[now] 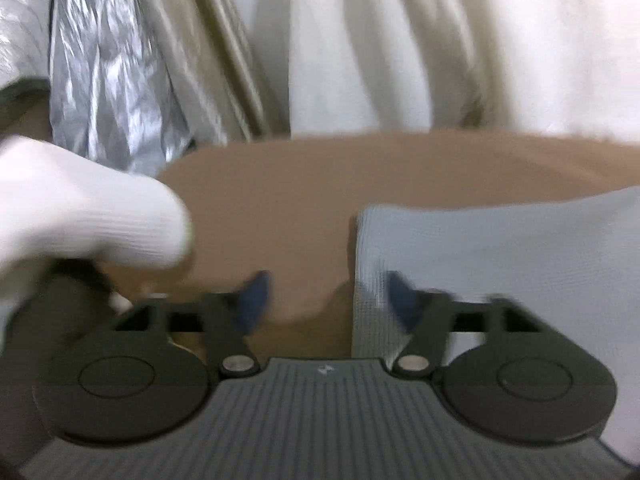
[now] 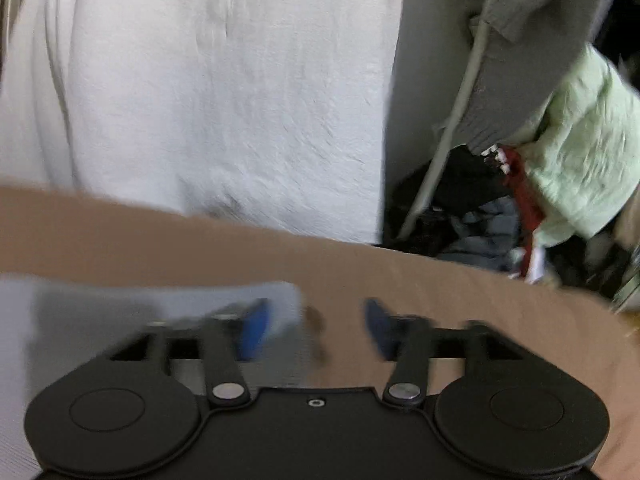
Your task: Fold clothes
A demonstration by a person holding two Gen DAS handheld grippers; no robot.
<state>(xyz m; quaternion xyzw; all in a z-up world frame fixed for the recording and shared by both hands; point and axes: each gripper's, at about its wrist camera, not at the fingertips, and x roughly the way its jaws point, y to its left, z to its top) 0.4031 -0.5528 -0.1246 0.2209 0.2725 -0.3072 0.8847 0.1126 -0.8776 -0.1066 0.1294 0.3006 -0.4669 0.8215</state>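
A light blue-grey garment (image 1: 500, 256) lies flat on the brown table (image 1: 280, 200), its left edge running just inside my left gripper's right finger. My left gripper (image 1: 326, 300) is open, blue pads apart, with bare table between them. A white ribbed garment (image 1: 88, 208) lies at the left. In the right wrist view the same blue-grey garment (image 2: 120, 308) sits at the lower left, its corner reaching between the fingers. My right gripper (image 2: 316, 326) is open just above that corner. Both views are blurred.
A white cloth (image 2: 200, 100) hangs behind the table. At the back left hang silver (image 1: 104, 72) and beige (image 1: 200, 60) garments. Beyond the table's right edge is a heap of clothes, with a pale green garment (image 2: 584, 152) and a grey garment (image 2: 532, 52).
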